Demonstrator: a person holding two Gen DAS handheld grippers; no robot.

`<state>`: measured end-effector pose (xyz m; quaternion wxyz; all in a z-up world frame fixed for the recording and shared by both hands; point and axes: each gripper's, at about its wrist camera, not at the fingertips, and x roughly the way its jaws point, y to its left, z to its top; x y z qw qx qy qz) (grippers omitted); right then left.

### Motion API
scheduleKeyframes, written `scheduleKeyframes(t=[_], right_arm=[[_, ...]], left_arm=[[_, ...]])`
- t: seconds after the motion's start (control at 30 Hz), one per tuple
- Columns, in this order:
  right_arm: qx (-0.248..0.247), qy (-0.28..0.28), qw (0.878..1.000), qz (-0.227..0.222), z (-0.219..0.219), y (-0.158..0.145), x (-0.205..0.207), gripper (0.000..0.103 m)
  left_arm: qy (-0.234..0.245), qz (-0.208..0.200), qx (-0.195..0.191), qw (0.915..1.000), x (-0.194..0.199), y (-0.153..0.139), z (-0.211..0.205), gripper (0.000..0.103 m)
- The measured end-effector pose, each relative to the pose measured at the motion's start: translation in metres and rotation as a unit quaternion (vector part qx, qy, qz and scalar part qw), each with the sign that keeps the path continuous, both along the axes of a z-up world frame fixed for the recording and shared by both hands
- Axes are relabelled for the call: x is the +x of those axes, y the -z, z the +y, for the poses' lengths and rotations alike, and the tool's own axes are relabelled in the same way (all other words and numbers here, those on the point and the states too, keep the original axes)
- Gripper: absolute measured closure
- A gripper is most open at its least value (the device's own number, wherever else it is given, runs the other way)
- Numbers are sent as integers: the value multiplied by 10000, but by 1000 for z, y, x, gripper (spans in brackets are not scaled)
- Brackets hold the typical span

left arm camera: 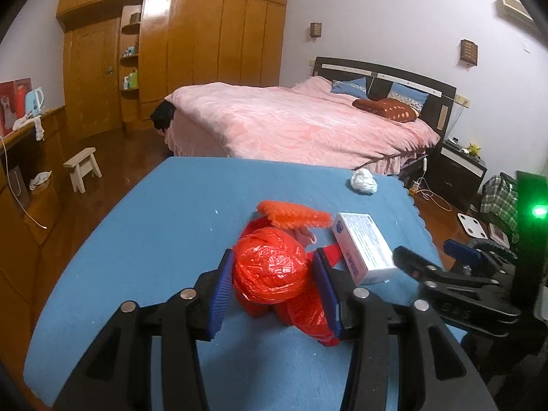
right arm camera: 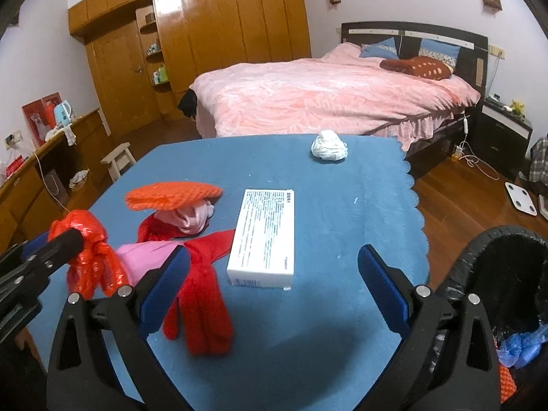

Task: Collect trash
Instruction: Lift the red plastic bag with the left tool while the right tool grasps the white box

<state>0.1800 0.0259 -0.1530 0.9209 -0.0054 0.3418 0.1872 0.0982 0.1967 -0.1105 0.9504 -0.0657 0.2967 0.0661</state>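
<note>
My left gripper [left arm camera: 274, 274] is shut on a crumpled red plastic bag [left arm camera: 270, 270], lifted just above the blue table cover [left arm camera: 154, 239]. In the right wrist view that bag [right arm camera: 92, 263] hangs from the left gripper [right arm camera: 51, 243] at the left edge. My right gripper [right arm camera: 274, 274] stands open above the cover with nothing between its fingers, a white printed box [right arm camera: 263, 236] just ahead of it. An orange foam net [right arm camera: 171, 195] lies over a pink cloth [right arm camera: 195, 219], with a red garment [right arm camera: 202, 301] beside them. A white crumpled wad [right arm camera: 328, 149] sits near the far edge.
A bin lined with a black bag [right arm camera: 496, 274] stands at the table's right side, with blue and orange scraps inside. Behind the table are a bed with a pink cover [right arm camera: 325, 96], a wooden wardrobe [right arm camera: 222, 34], a small stool [right arm camera: 120, 161] and a side counter [right arm camera: 34, 178].
</note>
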Motion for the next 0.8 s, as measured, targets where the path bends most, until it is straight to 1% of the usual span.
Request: scheduleKeyframes(t=[0.1,0.2,0.23,0.37,0.53,0.67,0.8], right_arm=[[-87,13,9999,135,9,8,11,11],[-177,29,9994,308,15,18,22,18],[-198,36,9991,360,17,21,25,19],[-316,-2,9982,510,23,30,33,20],[-454,0,9967,666,24,40,38,25],[-370,156,9963,757,14,43,36,26],[-354,88,9966,735,17,43,37,26]], left_arm=[[-14,-21,38,10000,4,1,2,57],[-44,-15,18,10000,4,2,5,57],[-52,-12,16,10000,4,3,6,57],[-81,23,-15,10000,8,7,9,57],[-79,62,-50,9999,13,12,12,57],[-56,61,-51,10000,14,13,12,57],[-56,96,-78,9999,16,15,14,57]])
